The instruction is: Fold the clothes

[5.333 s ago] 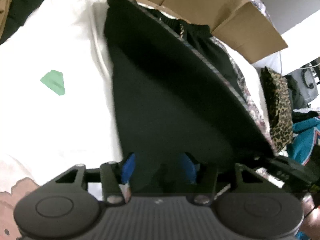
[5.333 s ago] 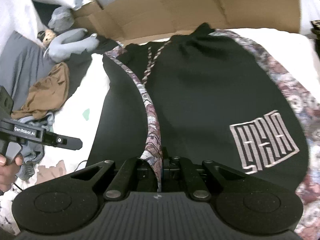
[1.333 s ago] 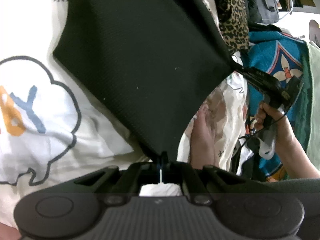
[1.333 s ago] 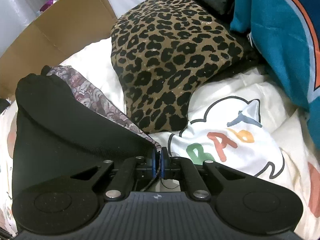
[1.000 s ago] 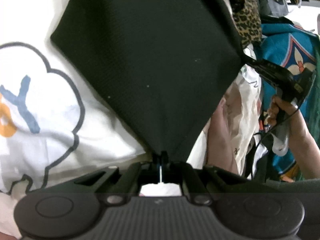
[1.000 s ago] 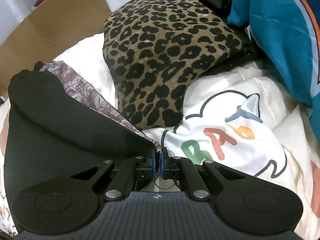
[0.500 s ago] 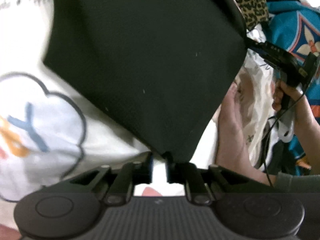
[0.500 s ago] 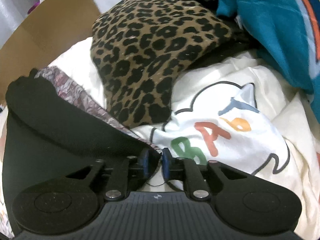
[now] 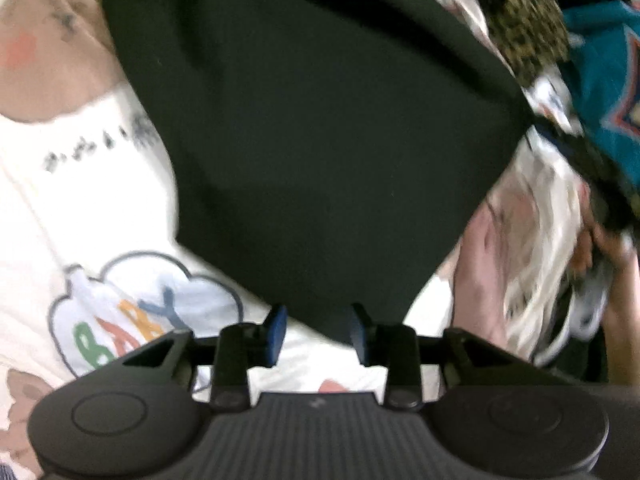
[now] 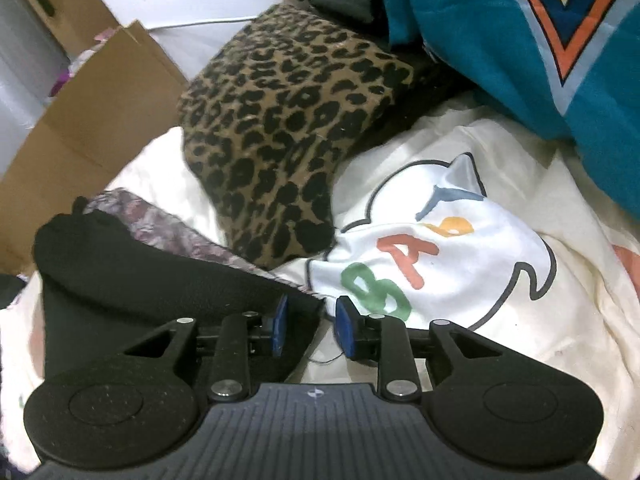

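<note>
Black shorts [image 9: 320, 128] with a floral side stripe [image 10: 180, 236] lie folded on a cream bedsheet [image 10: 520, 320]. My left gripper [image 9: 317, 330] hovers over the near corner of the shorts. Its jaws are opening, and the corner sits loosely between the blue pads [image 9: 276, 330] without being pressed. My right gripper [image 10: 311, 330] is at another corner of the black shorts [image 10: 140, 280]. Its jaws are opening too, and the cloth tip lies slack between the pads [image 10: 344, 330].
A leopard-print cloth [image 10: 288, 128] lies right behind the shorts, and a teal jersey [image 10: 520, 40] is heaped at the right. A cardboard box [image 10: 100, 112] stands at the far left. A person's hand [image 9: 600, 248] shows blurred at the right edge of the left wrist view.
Both grippers were shut on corners of the shorts and have now spread their jaws, letting the cloth go. The left gripper has lifted and tipped, so the shorts look farther off.
</note>
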### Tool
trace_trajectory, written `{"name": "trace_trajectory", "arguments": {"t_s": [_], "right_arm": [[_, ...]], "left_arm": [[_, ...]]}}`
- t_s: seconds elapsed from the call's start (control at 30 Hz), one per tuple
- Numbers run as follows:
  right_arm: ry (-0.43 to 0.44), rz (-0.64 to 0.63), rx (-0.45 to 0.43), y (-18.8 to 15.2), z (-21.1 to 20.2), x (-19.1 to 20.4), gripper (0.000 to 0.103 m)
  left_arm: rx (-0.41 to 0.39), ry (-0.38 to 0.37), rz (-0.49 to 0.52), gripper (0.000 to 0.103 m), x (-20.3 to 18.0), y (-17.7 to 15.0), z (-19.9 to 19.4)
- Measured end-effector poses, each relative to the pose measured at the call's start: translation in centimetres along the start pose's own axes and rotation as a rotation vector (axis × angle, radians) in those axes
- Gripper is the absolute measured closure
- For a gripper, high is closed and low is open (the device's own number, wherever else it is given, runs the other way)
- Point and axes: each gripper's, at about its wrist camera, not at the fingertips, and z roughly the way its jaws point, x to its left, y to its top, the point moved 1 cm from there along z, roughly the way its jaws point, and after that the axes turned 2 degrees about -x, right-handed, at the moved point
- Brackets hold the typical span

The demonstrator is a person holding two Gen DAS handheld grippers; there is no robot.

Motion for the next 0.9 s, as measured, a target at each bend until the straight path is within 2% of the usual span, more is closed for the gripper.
{"name": "trace_trajectory", "arguments": {"t_s": [0.13, 0.2, 0.43, 0.57, 0.9], "right_arm": [[0.028, -0.009, -0.001, 0.5, -0.6, 0.3, 0.068], [0.053, -0.029, 0.017, 0.9, -0.7, 0.8, 0.068], [0.108, -0.120, 0.025, 3.1, -2.4, 2.0, 0.068], [0.152, -0.226, -0.001, 4.7, -2.8, 3.0, 0.068], [0.254, -0.395, 0.014, 6.4, -0.6, 4.9, 0.068]], "left_arm": [[-0.049, 0.053, -0.046, 0.065, -0.7, 2.4, -1.6], [-0.050, 0.045, -0.082, 0.061, -0.9, 3.9, -2.1], [-0.175, 0.132, -0.160, 0.058, -0.6, 9.3, -5.5], [-0.252, 0.126, -0.211, 0.058, 0.2, 11.3, -7.1], [-0.333, 0.166, -0.259, 0.057, 3.6, 17.9, -8.2]]}}
